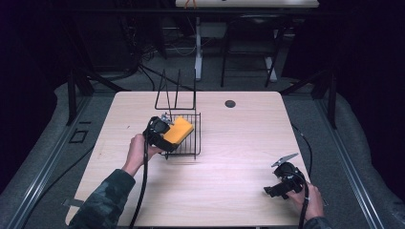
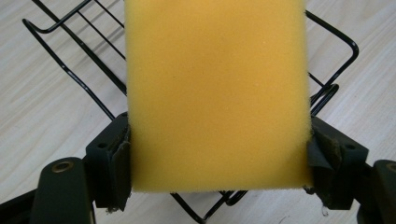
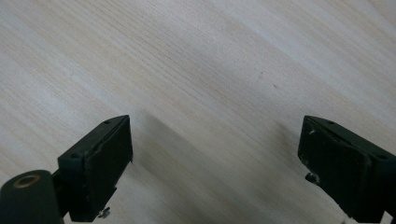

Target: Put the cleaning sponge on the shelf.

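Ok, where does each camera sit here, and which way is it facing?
High view: above the near edge, facing forward and down at the table; both forearms show.
Left gripper view: on the left gripper, looking along jaws clamping a sponge above the wire rack.
Right gripper view: on the right gripper, facing bare tabletop, jaws apart.
Shared: sponge and rack appear in high and left gripper views.

Open tabletop [image 1: 229,157] spreads wide between the hands; the black wire rack [image 1: 184,133], its upright prongs rising behind, blocks passage at the table's left-centre
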`<state>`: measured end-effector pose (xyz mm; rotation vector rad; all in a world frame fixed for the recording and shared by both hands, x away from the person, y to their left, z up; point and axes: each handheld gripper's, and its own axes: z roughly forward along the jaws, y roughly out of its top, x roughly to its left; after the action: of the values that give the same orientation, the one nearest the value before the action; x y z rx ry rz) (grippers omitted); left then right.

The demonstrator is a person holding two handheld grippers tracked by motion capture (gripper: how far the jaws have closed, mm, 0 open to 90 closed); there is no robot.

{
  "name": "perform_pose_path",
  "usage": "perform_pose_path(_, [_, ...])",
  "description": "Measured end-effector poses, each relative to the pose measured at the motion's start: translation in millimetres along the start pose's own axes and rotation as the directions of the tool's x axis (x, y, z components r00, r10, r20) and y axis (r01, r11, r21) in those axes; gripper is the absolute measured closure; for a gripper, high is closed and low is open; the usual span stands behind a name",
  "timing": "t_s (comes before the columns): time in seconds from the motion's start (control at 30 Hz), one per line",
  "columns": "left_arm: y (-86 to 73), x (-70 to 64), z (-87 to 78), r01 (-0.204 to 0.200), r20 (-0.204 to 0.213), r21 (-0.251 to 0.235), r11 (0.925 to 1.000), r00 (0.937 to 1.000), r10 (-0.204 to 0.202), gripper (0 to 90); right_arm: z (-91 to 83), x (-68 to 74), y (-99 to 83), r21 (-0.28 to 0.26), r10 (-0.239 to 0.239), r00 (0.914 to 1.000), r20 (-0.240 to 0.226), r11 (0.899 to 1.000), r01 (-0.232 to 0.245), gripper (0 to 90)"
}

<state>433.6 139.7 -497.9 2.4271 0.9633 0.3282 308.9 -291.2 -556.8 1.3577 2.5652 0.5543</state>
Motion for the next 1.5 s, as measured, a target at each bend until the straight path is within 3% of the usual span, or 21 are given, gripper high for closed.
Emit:
perform_pose_path(0.43, [5.5, -5.4, 15.0, -0.035, 0.003, 0.047, 0.9983, 0.9994, 0.035, 22.5, 0.7, -0.5, -0.1, 0.018, 0.001, 0.9999, -0.012, 1.000, 0.000, 9.6])
perform_pose_path(0.73, [5.5, -4.3, 21.4, -0.033, 0.006, 0.076, 0.9965, 0.9994, 0.033, 22.4, 0.9, -0.7, -0.3, 0.021, 0.002, 0.9999, -0.015, 1.000, -0.001, 9.6])
perform_pose_path(1.5, [4.8, -3.2, 27.1, -0.021, -0.005, 0.095, 0.9953, 0.9998, 0.022, 20.2, 1.8, -0.7, -0.6, 0.017, 0.002, 0.9999, -0.016, 1.000, -0.001, 9.6])
